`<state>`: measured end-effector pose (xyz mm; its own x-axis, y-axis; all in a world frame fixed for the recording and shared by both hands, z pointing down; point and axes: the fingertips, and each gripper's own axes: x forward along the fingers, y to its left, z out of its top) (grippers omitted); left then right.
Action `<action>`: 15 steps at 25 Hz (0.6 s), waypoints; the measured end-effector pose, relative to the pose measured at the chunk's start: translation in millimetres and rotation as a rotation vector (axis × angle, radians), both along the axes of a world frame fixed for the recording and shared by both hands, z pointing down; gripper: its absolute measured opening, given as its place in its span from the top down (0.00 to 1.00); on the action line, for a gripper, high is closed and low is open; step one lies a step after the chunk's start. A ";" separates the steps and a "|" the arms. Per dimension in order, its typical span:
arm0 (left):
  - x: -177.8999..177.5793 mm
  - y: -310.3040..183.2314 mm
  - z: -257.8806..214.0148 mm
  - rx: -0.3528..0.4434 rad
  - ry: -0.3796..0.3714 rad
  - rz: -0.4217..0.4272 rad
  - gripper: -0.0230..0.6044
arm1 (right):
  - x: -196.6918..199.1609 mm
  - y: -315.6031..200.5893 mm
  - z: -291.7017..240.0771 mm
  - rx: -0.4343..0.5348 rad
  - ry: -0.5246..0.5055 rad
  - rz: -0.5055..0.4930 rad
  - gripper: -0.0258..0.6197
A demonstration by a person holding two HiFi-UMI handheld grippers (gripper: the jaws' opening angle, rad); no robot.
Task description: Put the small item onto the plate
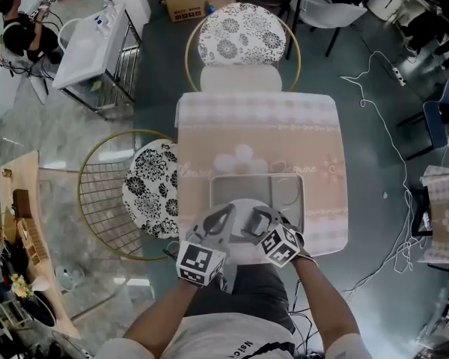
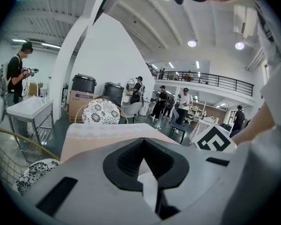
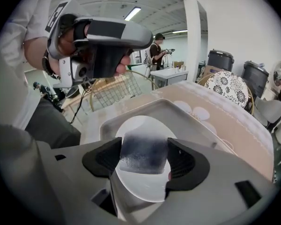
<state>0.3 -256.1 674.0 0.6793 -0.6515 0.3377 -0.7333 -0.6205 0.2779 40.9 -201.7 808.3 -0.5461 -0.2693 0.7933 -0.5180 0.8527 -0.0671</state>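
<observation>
Grips, in the right gripper [image 3: 144, 149], a dark grey block [image 3: 143, 159], jaws pressed on its sides, directly over the white plate [image 3: 139, 187] in the tray [image 3: 179, 109] beneath. Holds the left gripper [image 2: 143, 149] alongside, jaws together, empty.

Tabletop [image 1: 262, 140] is squarish and fully covered by a peach tablecloth [image 1: 209, 114] with pale flower prints and checked borders. A grey tray [image 1: 295, 189] sits flat on the cloth, close to the near edge.
</observation>
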 end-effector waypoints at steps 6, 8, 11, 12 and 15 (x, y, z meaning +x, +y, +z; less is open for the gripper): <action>-8.0 1.4 4.8 -0.002 0.006 -0.011 0.96 | 0.3 1.3 23.5 -0.015 0.120 -0.062 0.47; -10.8 1.3 6.2 -0.004 0.007 -0.016 0.96 | 0.3 -1.2 26.9 -0.015 0.148 -0.069 0.47; -13.9 1.3 7.6 -0.011 0.008 -0.026 0.96 | 0.7 -3.3 32.1 -0.013 0.195 -0.088 0.47; -14.7 1.3 7.6 -0.012 0.008 -0.028 0.96 | 0.4 -3.3 33.7 -0.017 0.204 -0.091 0.47; -16.9 1.7 5.2 -0.015 0.010 -0.035 0.96 | -1.1 -2.9 34.9 -0.028 0.219 -0.093 0.47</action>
